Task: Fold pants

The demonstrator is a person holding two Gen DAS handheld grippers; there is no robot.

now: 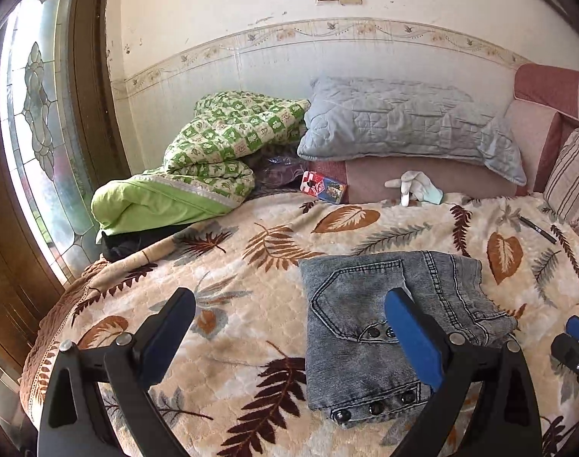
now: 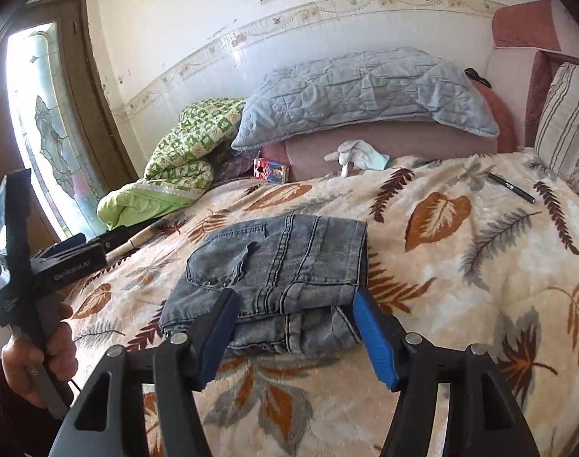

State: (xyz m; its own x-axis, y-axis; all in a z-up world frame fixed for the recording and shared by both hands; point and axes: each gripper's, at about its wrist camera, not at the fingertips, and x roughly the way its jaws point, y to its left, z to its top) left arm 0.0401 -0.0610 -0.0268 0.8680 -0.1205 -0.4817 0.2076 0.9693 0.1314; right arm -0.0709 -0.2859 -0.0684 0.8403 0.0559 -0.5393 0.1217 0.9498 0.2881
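Denim, grey and folded into a compact stack, the pants (image 2: 274, 266) lie on the leaf-patterned bedspread (image 2: 460, 266). Nearest the right-wrist camera, the right claw (image 2: 295, 327) stands wide with the stack's near edge between its blue pads, neither visibly pressing. Only this view shows a hand (image 2: 42, 354) gripping the other tool's handle. From the left wrist, the left claw (image 1: 289, 327) gapes wide over bedspread and pants. Farther back sit a green quilt (image 1: 213, 152) and blue pillow (image 1: 403, 122).
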